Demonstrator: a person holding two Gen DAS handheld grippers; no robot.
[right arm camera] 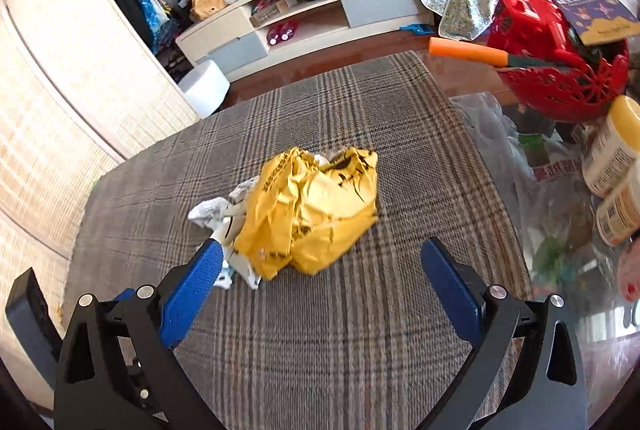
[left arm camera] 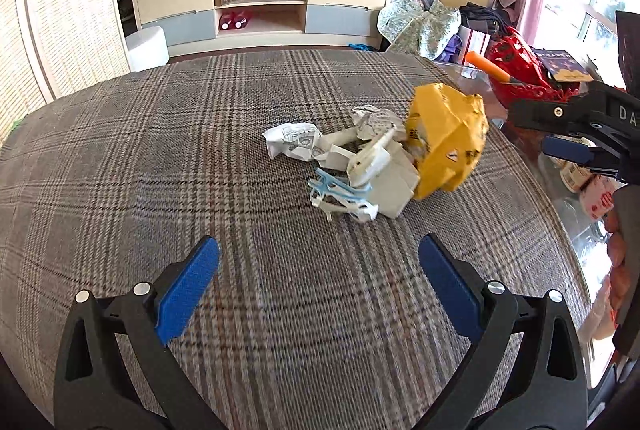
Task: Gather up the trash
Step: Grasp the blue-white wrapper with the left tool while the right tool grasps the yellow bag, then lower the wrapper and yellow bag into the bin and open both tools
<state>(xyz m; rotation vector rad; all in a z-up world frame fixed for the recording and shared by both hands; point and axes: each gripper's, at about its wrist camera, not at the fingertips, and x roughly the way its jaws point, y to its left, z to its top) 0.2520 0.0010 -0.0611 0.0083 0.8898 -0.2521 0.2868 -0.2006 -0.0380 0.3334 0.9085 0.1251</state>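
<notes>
Right tongs (right arm camera: 320,262) gape wide over the plaid cloth (right arm camera: 360,330), crumpled yellow wrapper (right arm camera: 316,213) just ahead between the fingers

Trash heap (left arm camera: 384,157) on tablecloth (left arm camera: 200,157)

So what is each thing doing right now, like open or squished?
Left tool: open, holding nothing.
Right tool: open, holding nothing.
Yellow bag: crumpled, lying on the cloth.
White paper: crumpled beside the bag.
Red basket: upright, filled.
</notes>
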